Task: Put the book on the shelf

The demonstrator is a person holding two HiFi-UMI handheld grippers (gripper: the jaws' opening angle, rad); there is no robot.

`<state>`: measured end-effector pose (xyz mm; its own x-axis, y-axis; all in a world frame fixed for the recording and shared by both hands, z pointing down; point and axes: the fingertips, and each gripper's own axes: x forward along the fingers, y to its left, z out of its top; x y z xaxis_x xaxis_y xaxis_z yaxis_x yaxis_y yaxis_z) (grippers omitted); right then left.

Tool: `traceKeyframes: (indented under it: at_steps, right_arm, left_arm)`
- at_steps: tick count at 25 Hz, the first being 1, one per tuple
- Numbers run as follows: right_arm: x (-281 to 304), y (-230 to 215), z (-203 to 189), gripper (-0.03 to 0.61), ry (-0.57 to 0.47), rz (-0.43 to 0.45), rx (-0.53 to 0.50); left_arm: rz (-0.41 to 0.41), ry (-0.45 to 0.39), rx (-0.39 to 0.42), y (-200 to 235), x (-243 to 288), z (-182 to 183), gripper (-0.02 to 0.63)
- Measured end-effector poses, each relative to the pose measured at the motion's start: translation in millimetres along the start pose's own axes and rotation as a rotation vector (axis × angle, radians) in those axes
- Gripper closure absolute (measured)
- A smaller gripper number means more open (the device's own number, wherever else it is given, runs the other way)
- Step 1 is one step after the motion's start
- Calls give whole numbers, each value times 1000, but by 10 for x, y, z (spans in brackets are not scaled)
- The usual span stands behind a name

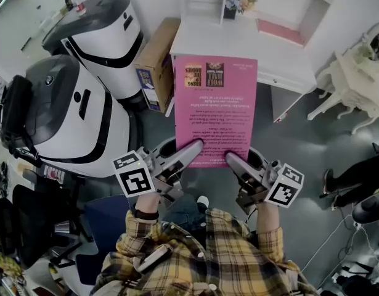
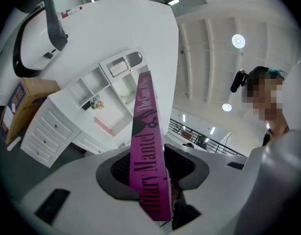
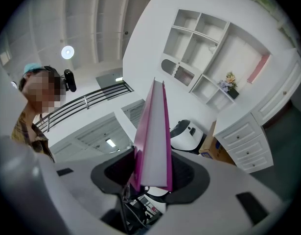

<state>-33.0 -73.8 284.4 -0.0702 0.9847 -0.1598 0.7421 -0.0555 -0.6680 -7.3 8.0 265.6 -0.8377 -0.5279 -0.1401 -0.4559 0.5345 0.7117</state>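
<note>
Left gripper (image 1: 194,147) & right gripper (image 1: 235,160) both clamp the pink book (image 1: 215,97) by its near edge, mid-air, short of the shelf (image 1: 204,2). Shallow grip, so the far end may sag or slip.

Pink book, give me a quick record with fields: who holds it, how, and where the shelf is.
book: pink book, held in the air, a cover facing up
left hand-held gripper: shut on the book's near edge, spine side
right hand-held gripper: shut on the near edge, page side
shelf: white shelf unit, beyond the book, atop a white cabinet
book on shelf: not yet
</note>
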Motion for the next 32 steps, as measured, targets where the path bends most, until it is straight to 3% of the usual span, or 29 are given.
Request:
traceKeyframes:
  at_steps: [6, 13, 15, 19, 21, 24, 29, 32]
  right_arm:
    - [-264, -135, 134, 385, -8, 5, 7]
    - [612, -1244, 900, 385, -21, -64, 55]
    - [498, -1153, 807, 385, -16, -50, 51]
    - [-74, -637, 358, 385, 13, 11, 28]
    - [-133, -599, 301, 385, 18, 15, 28]
    - [73, -814, 459, 385, 20, 7, 23]
    - [686, -1363, 925, 385, 21, -6, 19]
    - [806, -1443, 1004, 385, -1, -8, -7]
  left_arm:
    - [11, 2, 7, -56, 283, -150, 442]
    - [10, 52, -58, 1078, 1056, 786, 442]
    - [17, 41, -48, 968, 985, 654, 442]
    - [44, -6, -6, 375, 610, 21, 442]
    - [47, -10, 1, 328, 574, -53, 442]
    - [39, -5, 2, 559, 714, 158, 442]
    - [30, 5, 18, 1149, 1076, 810, 440]
    - [4, 23, 55, 1238, 1135, 947, 440]
